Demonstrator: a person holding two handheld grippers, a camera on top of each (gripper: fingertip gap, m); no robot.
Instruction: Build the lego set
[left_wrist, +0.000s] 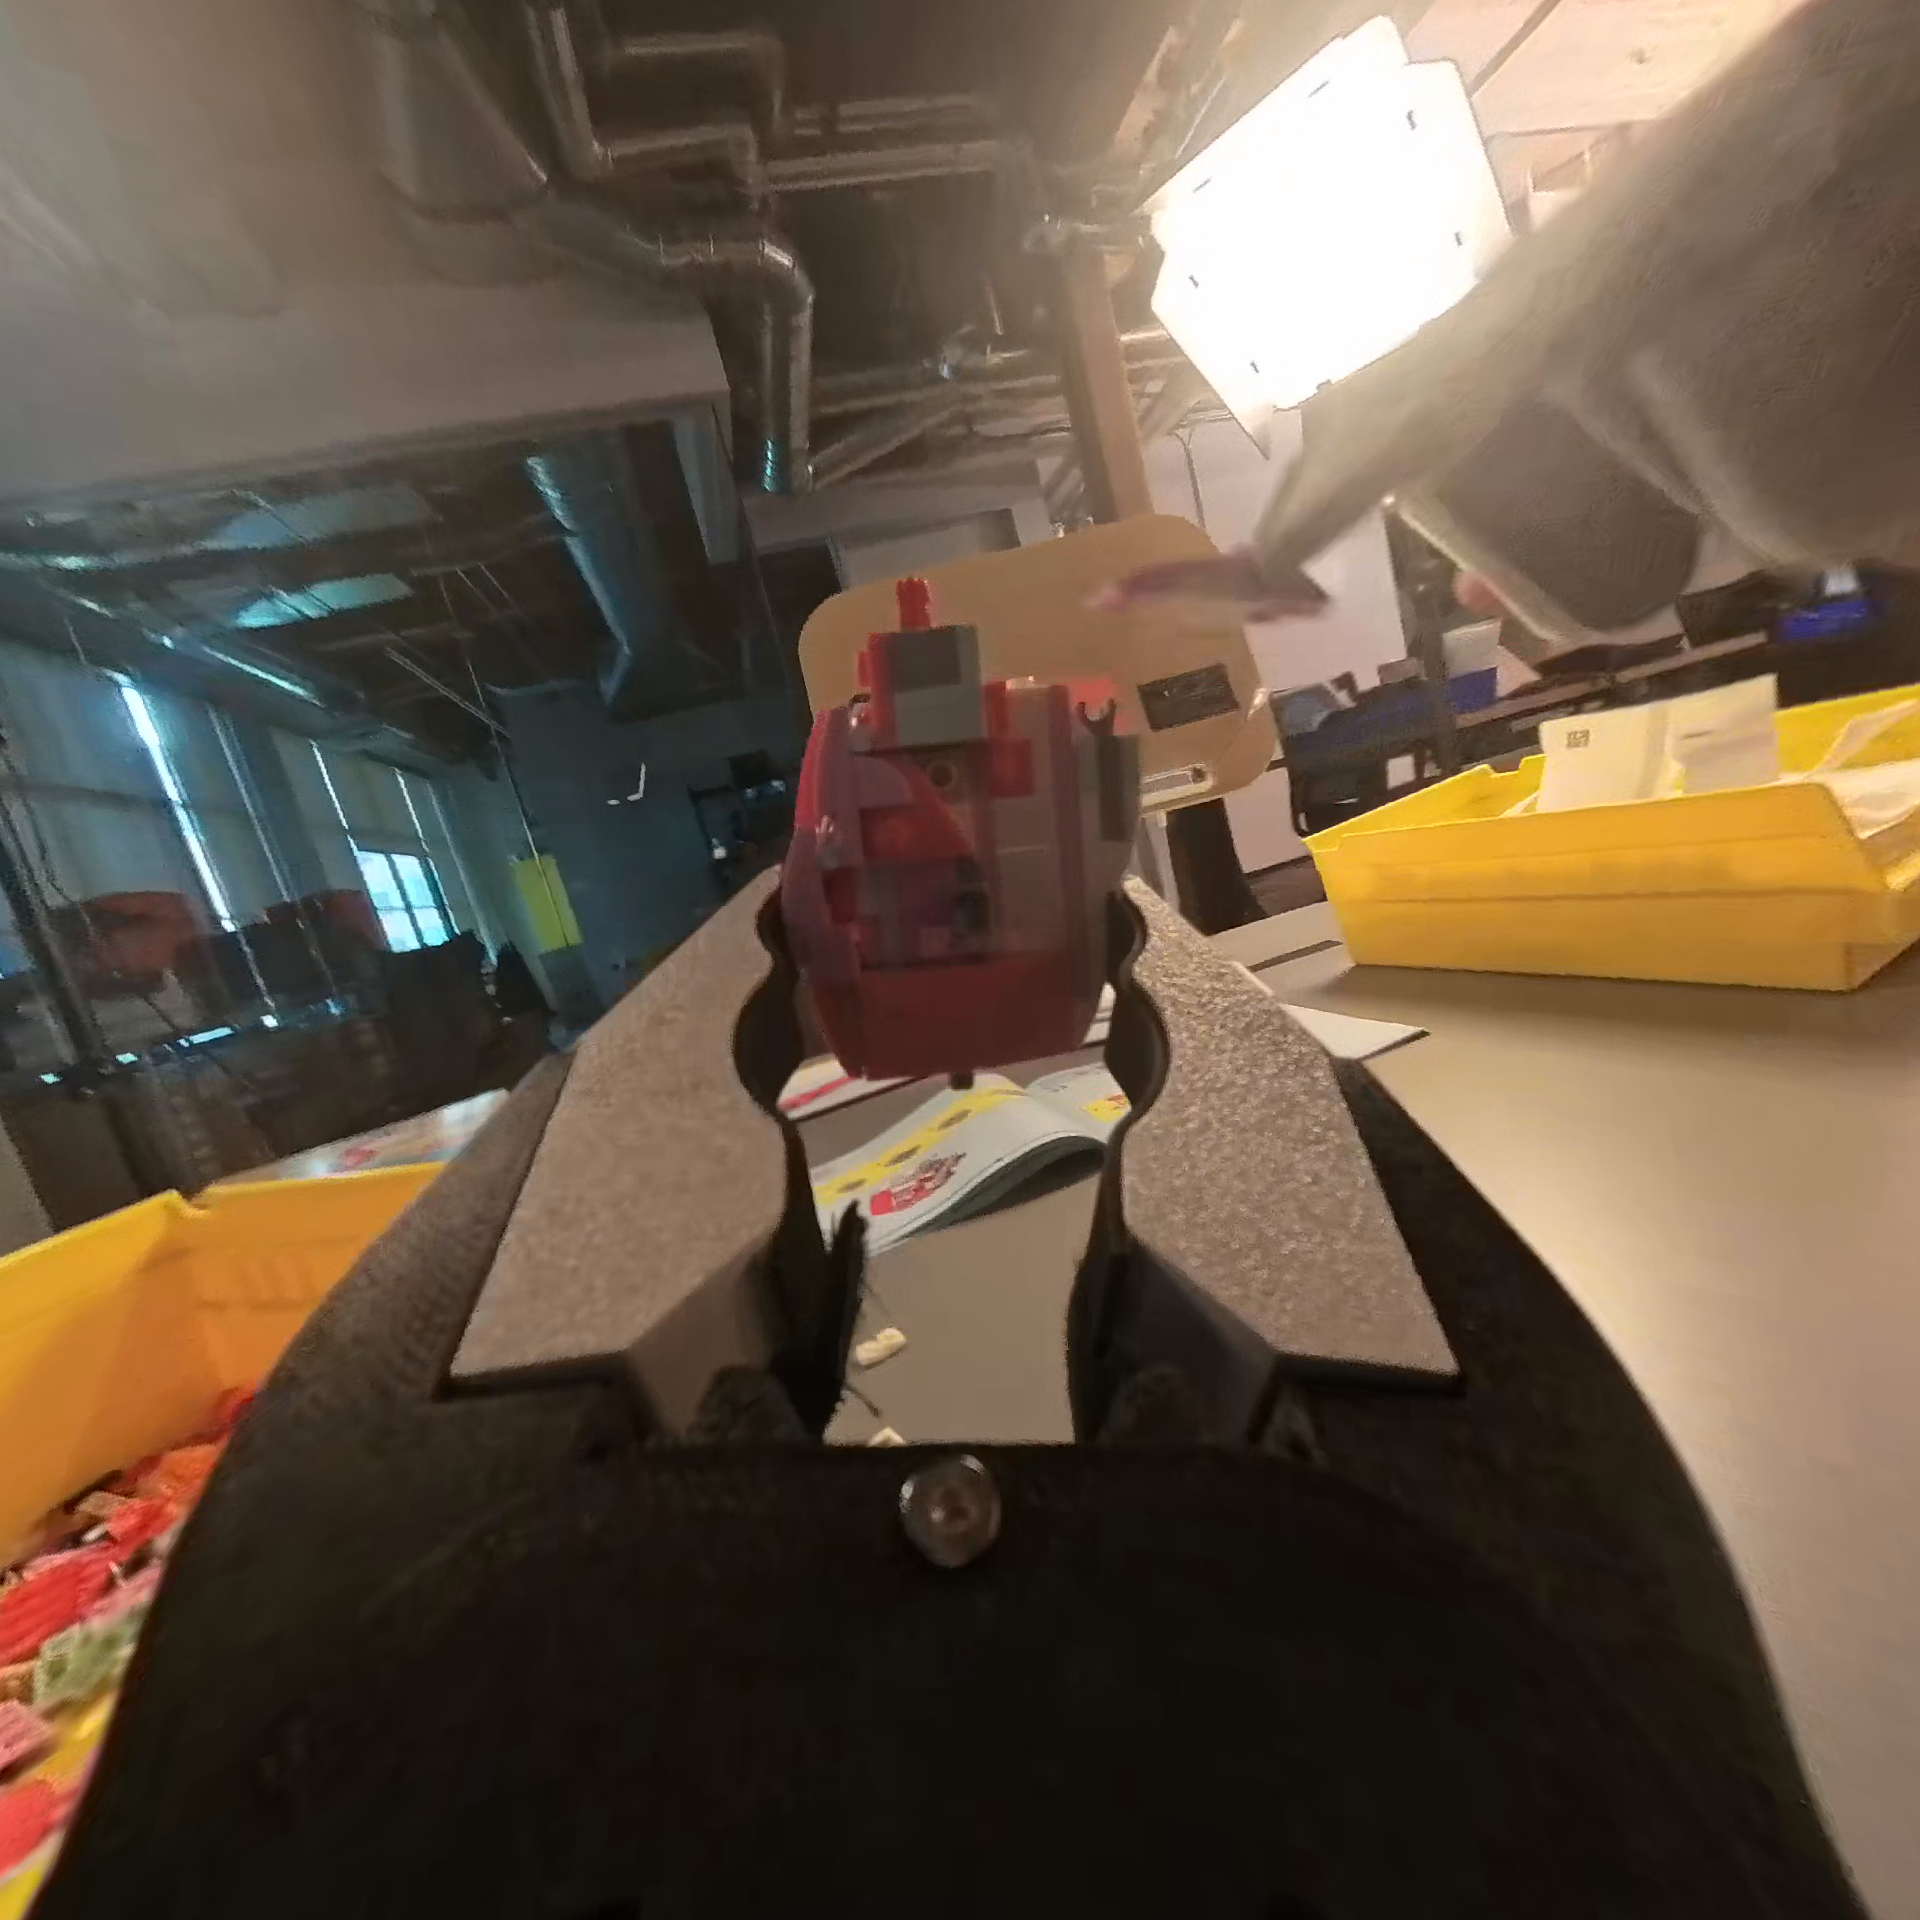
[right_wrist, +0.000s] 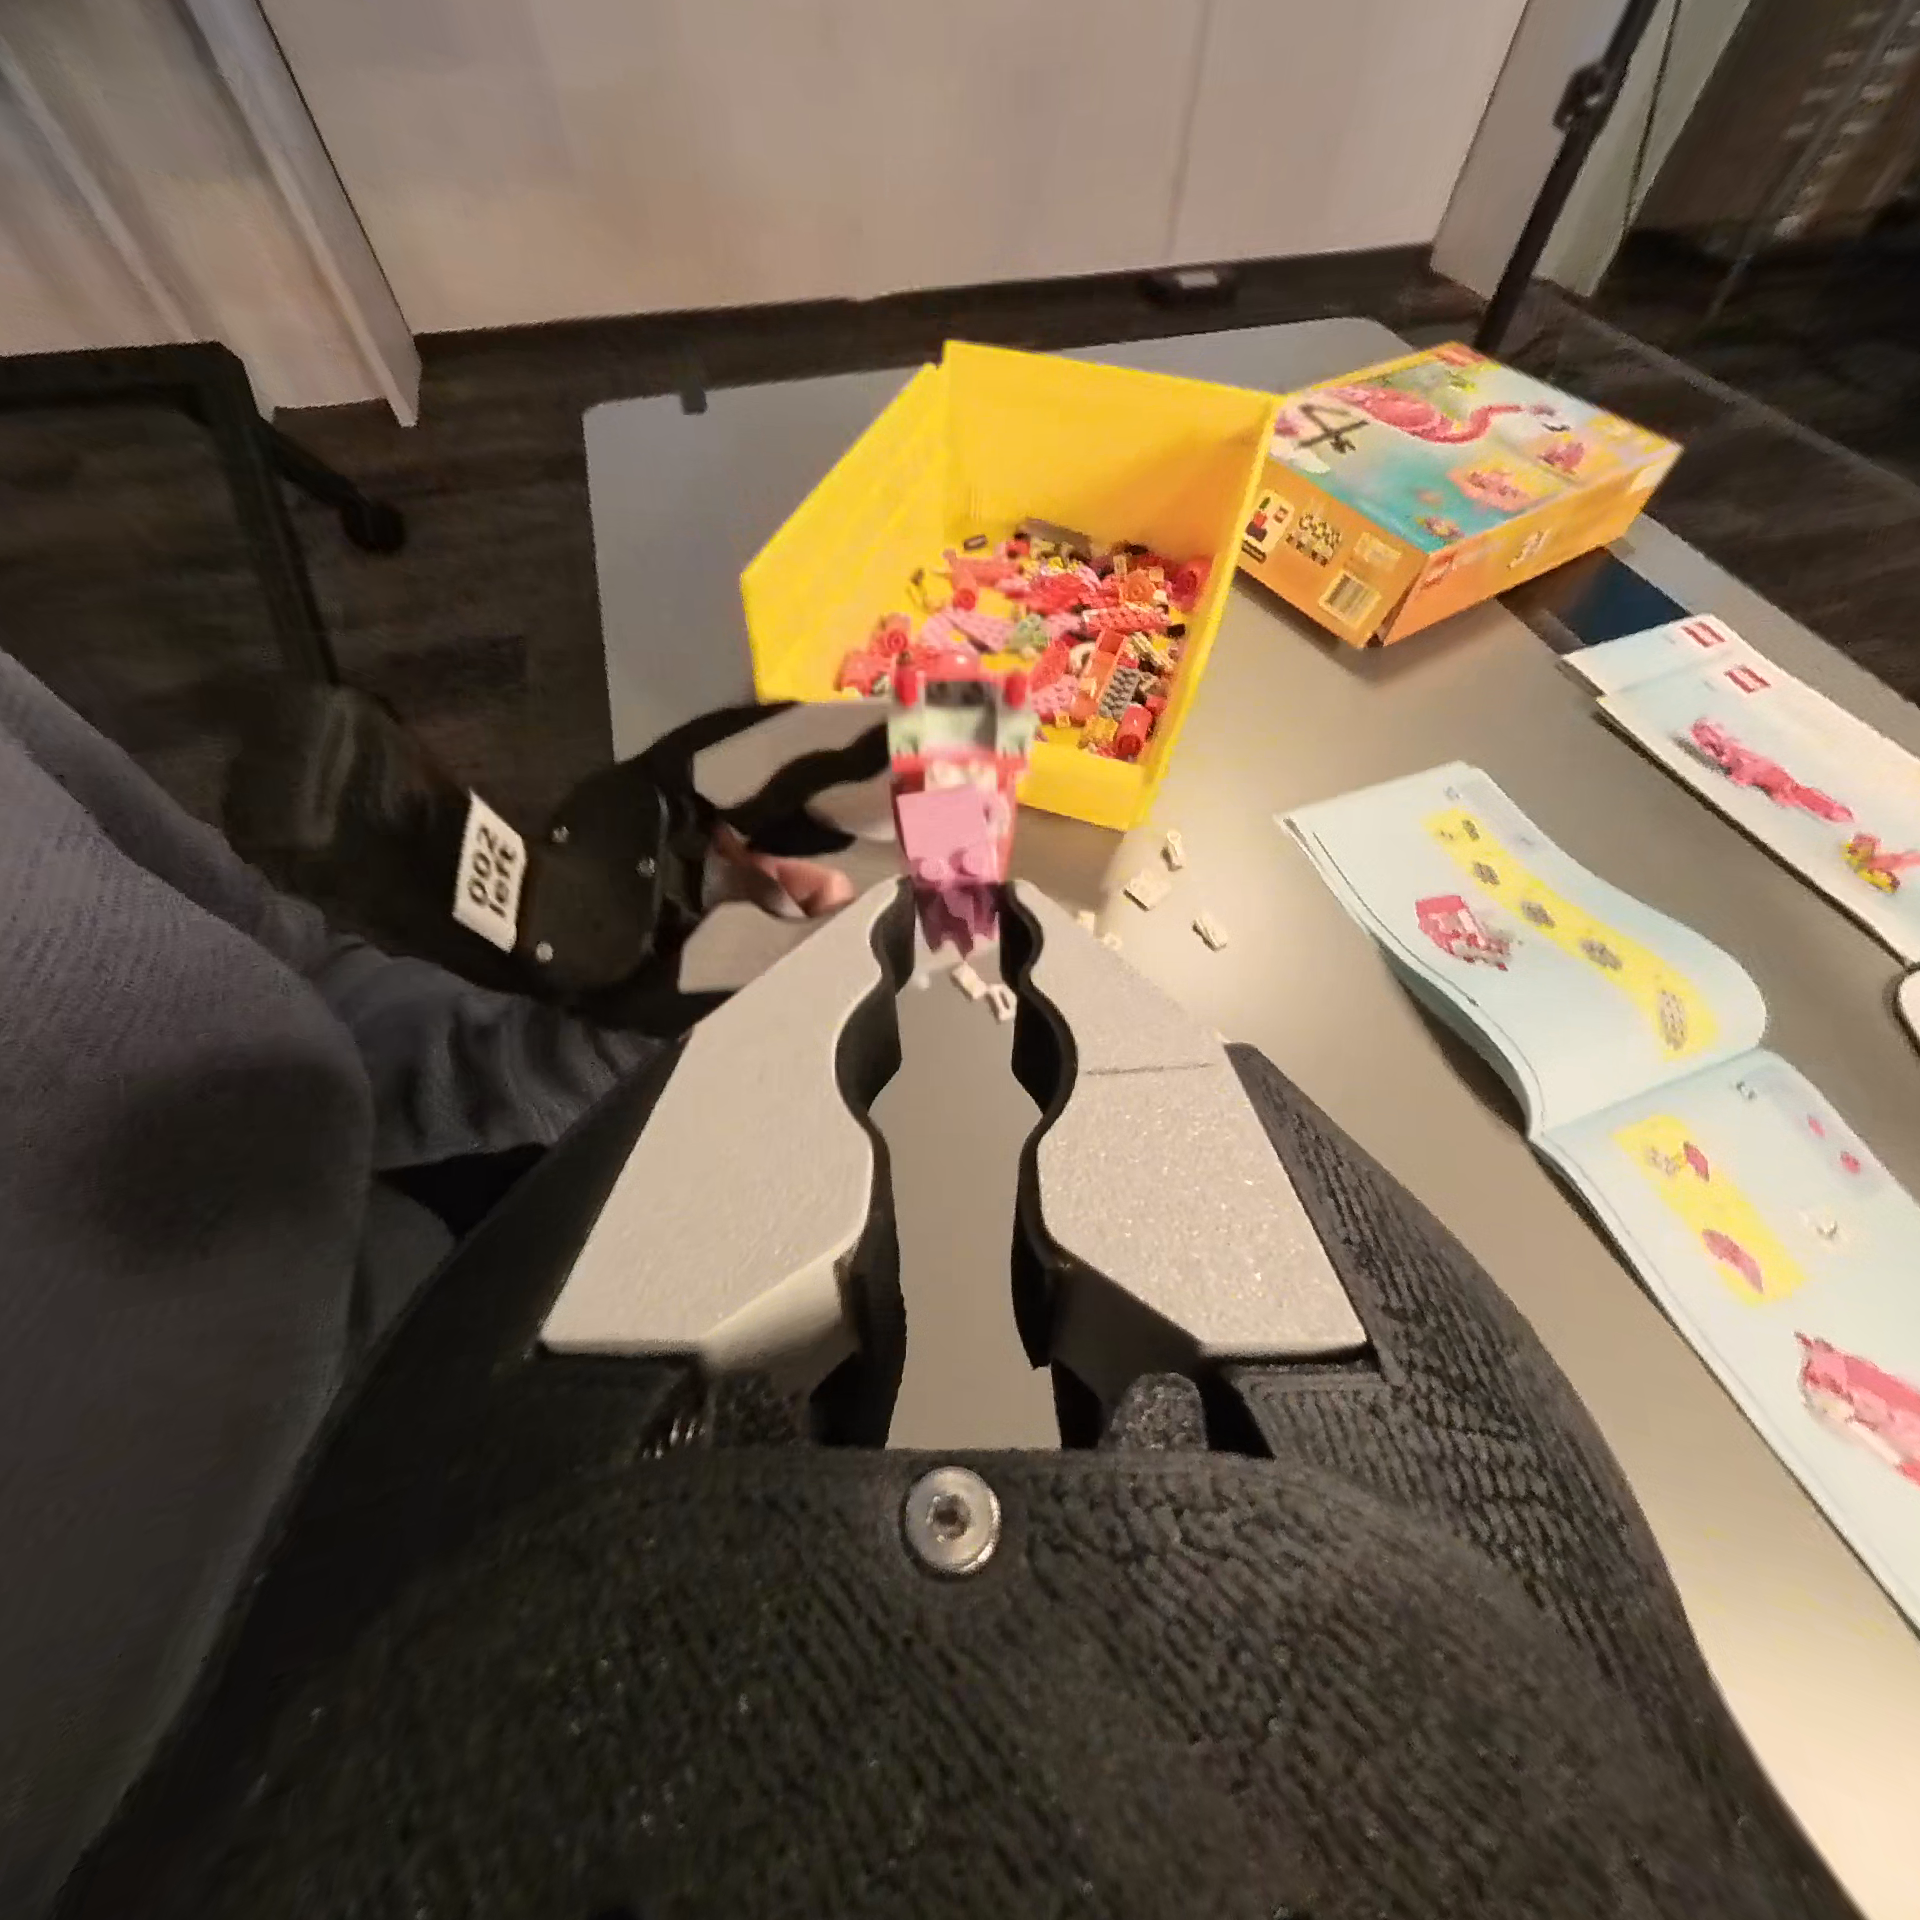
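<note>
Yellow plastic makes up the open-fronted bin (right_wrist: 997, 457) at the far side of the grey table (right_wrist: 1299, 810), and its floor is heaped with loose red, pink and orange bricks (right_wrist: 1049, 634); a printed cardboard box (right_wrist: 1455, 488) lies just beside it on the right, closed, contents unseen. In the left wrist view a second yellow bin (left_wrist: 1590, 883) holds white paper packets (left_wrist: 1662, 748). Between them the left gripper (left_wrist: 951, 935) has its jaws spread wide and clamped on the sides of a dark red and grey brick model (left_wrist: 935, 862), held up above an open instruction booklet (left_wrist: 956, 1153). The right gripper (right_wrist: 956, 925) is nearly closed, its fingertips pinching a pink brick piece (right_wrist: 951, 852) that appears to meet the model, though blur hides the join. Small white pieces (right_wrist: 1174, 883) lie scattered on the table
</note>
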